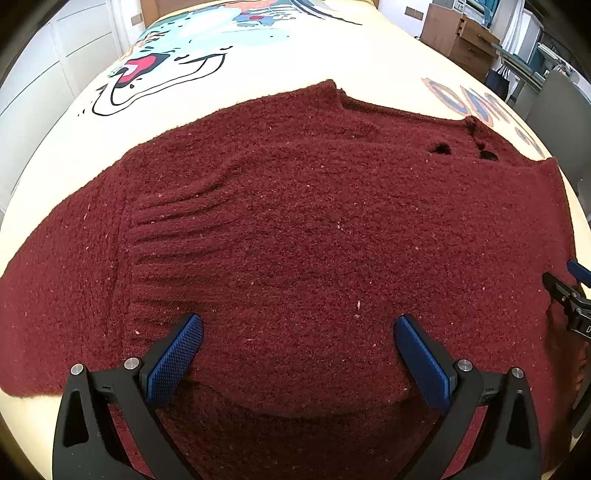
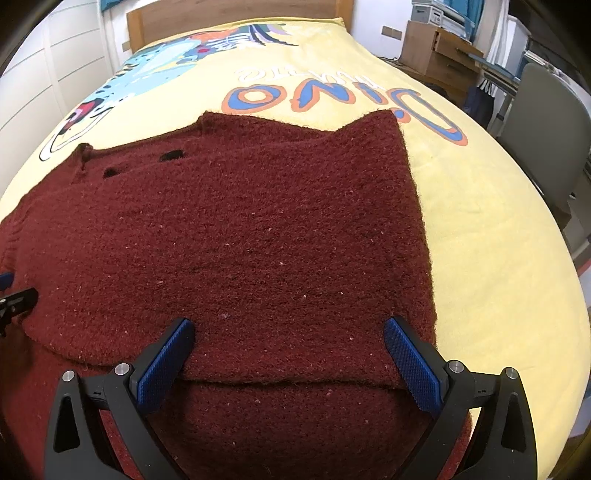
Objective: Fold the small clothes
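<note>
a bedroom in a home. the work surface is a bed (image 2: 480,229) with a wooden headboard (image 2: 236,14) at its far end, covered by a yellow blanket (image 2: 498,277) printed with a cartoon dinosaur (image 1: 177,55) and large "dino" lettering (image 2: 332,96), the sort made for a child. white panelled wardrobe doors (image 2: 62,55) run along one side. on the other side stand a wooden cabinet with drawers (image 2: 432,51), a grey chair (image 2: 546,125) and a dark bag (image 2: 480,103) on the floor. wall sockets (image 2: 391,32) sit beside the headboard.
</note>
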The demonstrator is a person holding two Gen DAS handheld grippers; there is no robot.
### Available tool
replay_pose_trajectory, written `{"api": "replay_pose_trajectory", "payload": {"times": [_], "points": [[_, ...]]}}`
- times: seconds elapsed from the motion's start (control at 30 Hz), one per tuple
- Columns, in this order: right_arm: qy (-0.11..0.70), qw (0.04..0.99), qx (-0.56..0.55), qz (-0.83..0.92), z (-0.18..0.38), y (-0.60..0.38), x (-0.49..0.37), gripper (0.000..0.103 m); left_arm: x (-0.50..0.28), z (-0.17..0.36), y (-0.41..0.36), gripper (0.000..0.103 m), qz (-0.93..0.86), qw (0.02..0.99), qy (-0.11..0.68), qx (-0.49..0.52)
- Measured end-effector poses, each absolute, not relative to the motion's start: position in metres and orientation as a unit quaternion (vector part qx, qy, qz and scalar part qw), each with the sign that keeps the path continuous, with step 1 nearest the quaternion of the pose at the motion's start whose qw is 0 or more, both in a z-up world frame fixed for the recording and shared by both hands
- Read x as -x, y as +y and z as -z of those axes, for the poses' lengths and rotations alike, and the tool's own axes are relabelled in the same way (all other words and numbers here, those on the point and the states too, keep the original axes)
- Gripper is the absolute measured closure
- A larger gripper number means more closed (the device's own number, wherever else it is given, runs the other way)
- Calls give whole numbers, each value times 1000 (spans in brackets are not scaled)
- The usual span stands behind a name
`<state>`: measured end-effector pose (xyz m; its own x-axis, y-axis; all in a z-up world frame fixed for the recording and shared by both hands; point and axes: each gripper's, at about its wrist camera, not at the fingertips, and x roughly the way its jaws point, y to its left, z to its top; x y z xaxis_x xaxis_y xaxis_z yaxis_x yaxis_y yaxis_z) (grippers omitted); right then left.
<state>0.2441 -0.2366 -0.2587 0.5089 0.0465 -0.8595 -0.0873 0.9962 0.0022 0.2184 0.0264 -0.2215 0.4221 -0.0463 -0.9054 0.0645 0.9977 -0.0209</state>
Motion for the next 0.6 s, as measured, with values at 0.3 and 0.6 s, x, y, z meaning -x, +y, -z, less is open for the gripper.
{"api": "replay_pose_trajectory", "payload": {"times": [0.3, 0.6], "points": [[500, 865, 16, -41, 231, -232, -229, 1, -209, 196, 39, 1, 23, 850, 526, -10], [496, 866, -6, -59, 196, -231, -194, 1, -179, 149, 100, 1, -22, 853, 519, 39]]}}
